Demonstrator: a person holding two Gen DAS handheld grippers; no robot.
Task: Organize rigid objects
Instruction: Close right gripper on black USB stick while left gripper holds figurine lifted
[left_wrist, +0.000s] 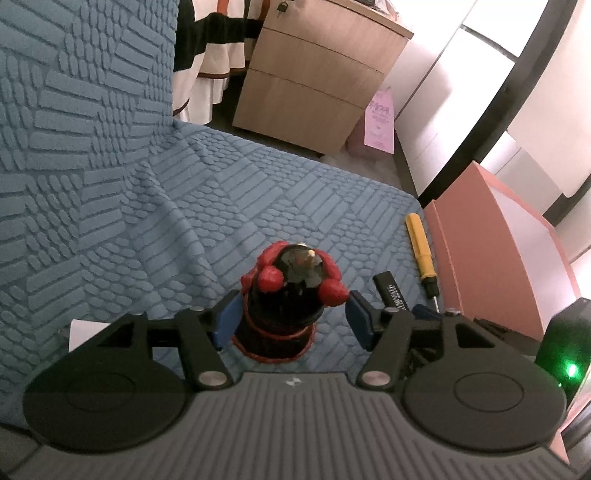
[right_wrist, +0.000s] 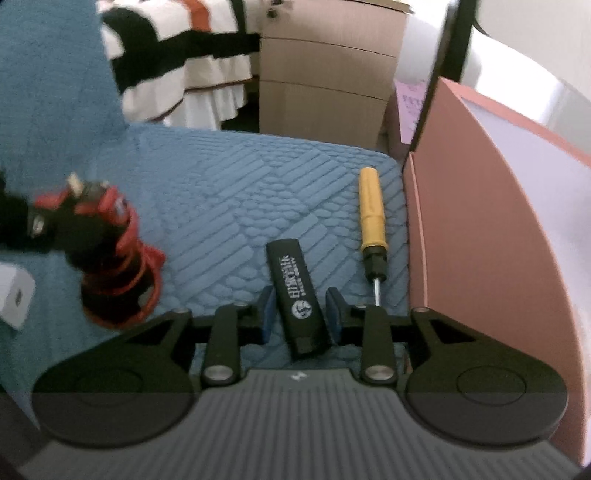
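A black and red figurine (left_wrist: 284, 306) stands on the blue textured cover. My left gripper (left_wrist: 293, 317) is open around it, blue pads on both sides, a gap showing on the right. The figurine also shows blurred in the right wrist view (right_wrist: 110, 254). A black lighter (right_wrist: 297, 295) lies on the cover between the fingers of my right gripper (right_wrist: 299, 312), which is open with a small gap on each side. The lighter also shows in the left wrist view (left_wrist: 389, 290). A yellow-handled screwdriver (right_wrist: 371, 218) lies to the right of the lighter and also shows in the left wrist view (left_wrist: 421, 254).
A pink box (right_wrist: 480, 236) with a white inside stands at the right edge of the cover. A wooden drawer cabinet (left_wrist: 314, 85) stands behind. A white object (right_wrist: 14, 299) lies at the far left. The blue backrest (left_wrist: 81, 92) rises at the left.
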